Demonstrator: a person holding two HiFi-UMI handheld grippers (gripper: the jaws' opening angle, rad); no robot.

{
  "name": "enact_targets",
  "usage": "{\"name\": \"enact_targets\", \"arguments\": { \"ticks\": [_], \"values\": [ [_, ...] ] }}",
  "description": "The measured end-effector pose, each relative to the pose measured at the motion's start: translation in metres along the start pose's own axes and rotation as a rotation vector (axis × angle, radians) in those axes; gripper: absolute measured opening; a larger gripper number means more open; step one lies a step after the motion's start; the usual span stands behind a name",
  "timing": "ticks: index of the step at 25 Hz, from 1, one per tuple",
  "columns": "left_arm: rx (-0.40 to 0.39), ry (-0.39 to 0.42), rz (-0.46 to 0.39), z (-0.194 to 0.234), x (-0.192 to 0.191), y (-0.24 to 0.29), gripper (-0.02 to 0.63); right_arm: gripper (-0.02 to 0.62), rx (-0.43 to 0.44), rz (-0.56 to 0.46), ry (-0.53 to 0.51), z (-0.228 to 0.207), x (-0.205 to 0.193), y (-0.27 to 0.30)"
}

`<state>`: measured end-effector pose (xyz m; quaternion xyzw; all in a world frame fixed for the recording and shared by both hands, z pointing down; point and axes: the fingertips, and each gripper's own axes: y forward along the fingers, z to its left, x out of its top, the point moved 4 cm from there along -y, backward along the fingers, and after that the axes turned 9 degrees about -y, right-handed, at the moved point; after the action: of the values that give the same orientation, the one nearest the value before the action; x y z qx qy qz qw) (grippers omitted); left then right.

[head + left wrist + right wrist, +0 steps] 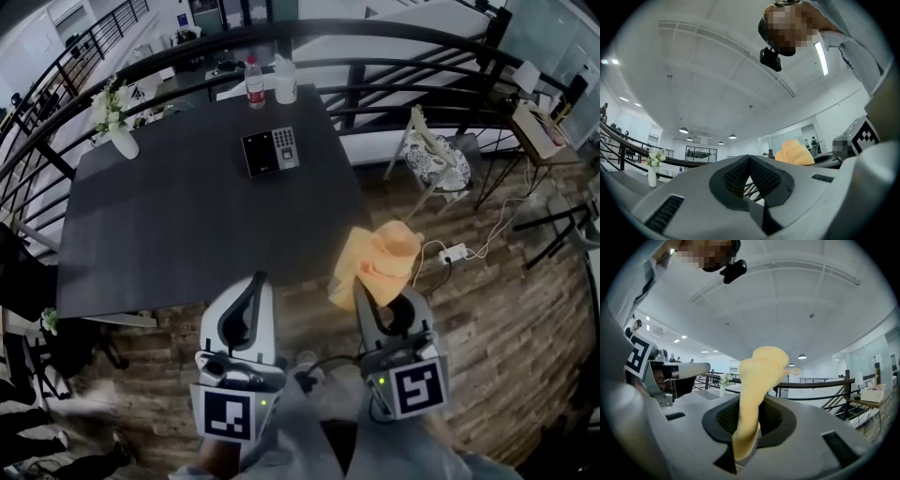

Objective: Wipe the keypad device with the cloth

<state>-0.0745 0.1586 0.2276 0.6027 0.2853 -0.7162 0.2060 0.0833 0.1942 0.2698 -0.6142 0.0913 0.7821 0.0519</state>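
The keypad device point(271, 150), black with a grey keypad, lies flat at the far middle of the dark table point(169, 225). My right gripper point(378, 292) is shut on an orange-yellow cloth point(379, 262), held off the table's right front corner, well short of the device. In the right gripper view the cloth point(754, 390) stands up from between the closed jaws. My left gripper point(253, 286) is shut with nothing in it, near the table's front edge. The left gripper view points at the ceiling, and there the cloth point(793, 153) shows beyond the jaws.
A plastic bottle point(254, 82) and a white jug point(285, 80) stand at the table's far edge. A white vase of flowers point(116, 122) sits at the far left corner. A white chair point(434, 159) and a power strip point(453, 253) are on the wooden floor at right. A railing curves behind.
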Motion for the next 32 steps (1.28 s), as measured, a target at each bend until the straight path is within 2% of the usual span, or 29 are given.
{"name": "enact_targets", "arguments": {
  "ticks": [9, 19, 32],
  "values": [
    [0.014, -0.003, -0.004, 0.017, -0.001, 0.005, 0.012, 0.071, 0.013, 0.006, -0.009, 0.003, 0.001, 0.019],
    [0.078, -0.013, -0.016, 0.036, 0.001, 0.016, 0.012, 0.071, 0.067, -0.012, -0.02, 0.0, 0.005, 0.051],
    [0.156, -0.011, 0.016, 0.063, -0.014, 0.084, 0.012, 0.071, 0.155, 0.005, 0.0, -0.039, -0.009, 0.128]
  ]
}}
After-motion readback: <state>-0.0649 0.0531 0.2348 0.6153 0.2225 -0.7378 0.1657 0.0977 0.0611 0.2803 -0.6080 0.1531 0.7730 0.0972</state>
